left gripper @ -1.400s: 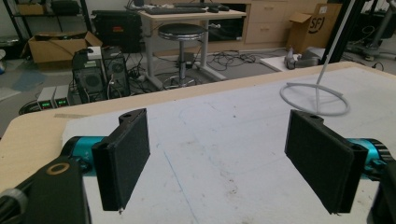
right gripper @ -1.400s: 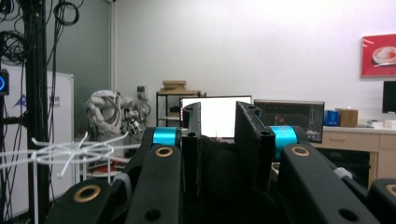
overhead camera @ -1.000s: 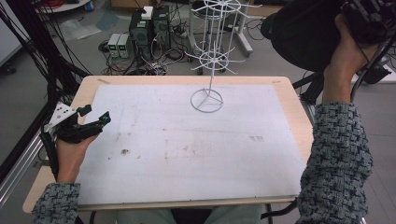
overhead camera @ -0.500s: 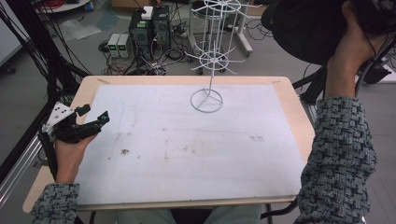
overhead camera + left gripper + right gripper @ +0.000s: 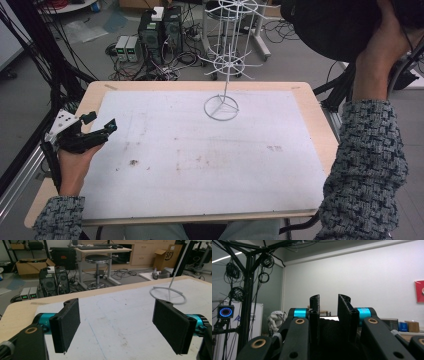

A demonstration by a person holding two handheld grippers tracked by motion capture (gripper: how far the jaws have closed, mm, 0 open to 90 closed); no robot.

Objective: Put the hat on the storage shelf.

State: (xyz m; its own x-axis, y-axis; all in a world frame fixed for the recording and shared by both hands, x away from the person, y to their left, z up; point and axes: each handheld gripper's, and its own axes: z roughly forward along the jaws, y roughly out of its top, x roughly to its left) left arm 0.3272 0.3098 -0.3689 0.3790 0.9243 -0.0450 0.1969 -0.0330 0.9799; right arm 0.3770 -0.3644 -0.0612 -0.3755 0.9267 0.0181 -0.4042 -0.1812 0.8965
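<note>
White wire rack stands upright at 12 o'clock on the table, long axis vertical: thin stem, ring foot flat on the white mat, tiers of radial wire spokes above. Mat is matte and scuffed, over a pale wood top with rounded corners. Left gripper sits at 9 o'clock, pointing toward 2 o'clock, jaws spread wide, flat black textured pads, nothing between. Right gripper is raised off the table facing a white wall, jaws nearly closed with a narrow gap, empty.
</note>
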